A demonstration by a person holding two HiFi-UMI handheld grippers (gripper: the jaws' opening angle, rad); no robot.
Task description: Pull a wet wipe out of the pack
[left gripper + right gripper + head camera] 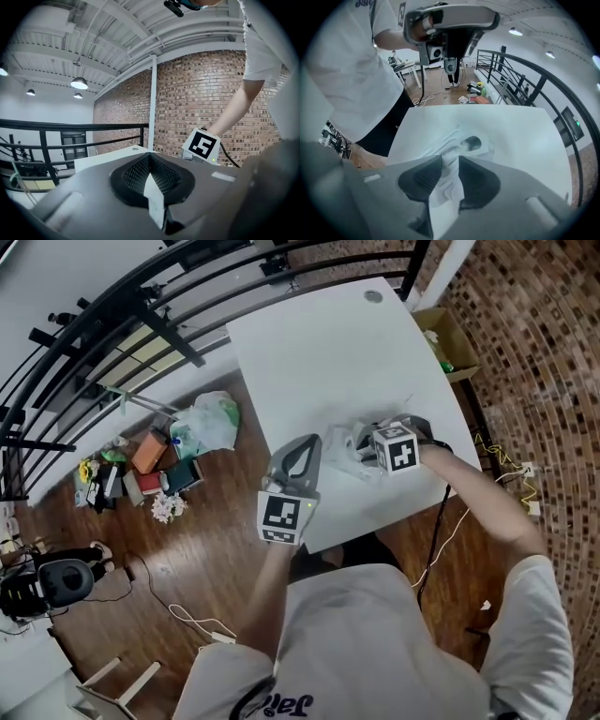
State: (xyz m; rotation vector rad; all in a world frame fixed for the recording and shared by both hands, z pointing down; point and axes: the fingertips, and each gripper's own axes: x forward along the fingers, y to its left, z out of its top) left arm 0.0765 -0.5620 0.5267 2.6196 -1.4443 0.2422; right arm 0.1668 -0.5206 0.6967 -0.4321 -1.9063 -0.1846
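Observation:
The wet wipe pack [352, 448] lies near the front edge of the white table [309, 343]. In the right gripper view it is a pale crumpled pack [454, 140] with a dark opening. My right gripper [372, 454] points steeply down over it. Its jaws [450, 160] stand apart, and a white wipe [449, 187] runs from the pack through the gap without the pads clearly pressing it. My left gripper [309, 441] hovers at the table's front edge, left of the pack, pointing about level. It [150, 155] is shut on a small white strip [155, 201].
A cardboard box [450, 338] stands beyond the table's right edge. Black railing [112, 315] runs along the far left. Bags and clutter [206, 423] lie on the wooden floor to the left, and cables [450, 521] trail on the right.

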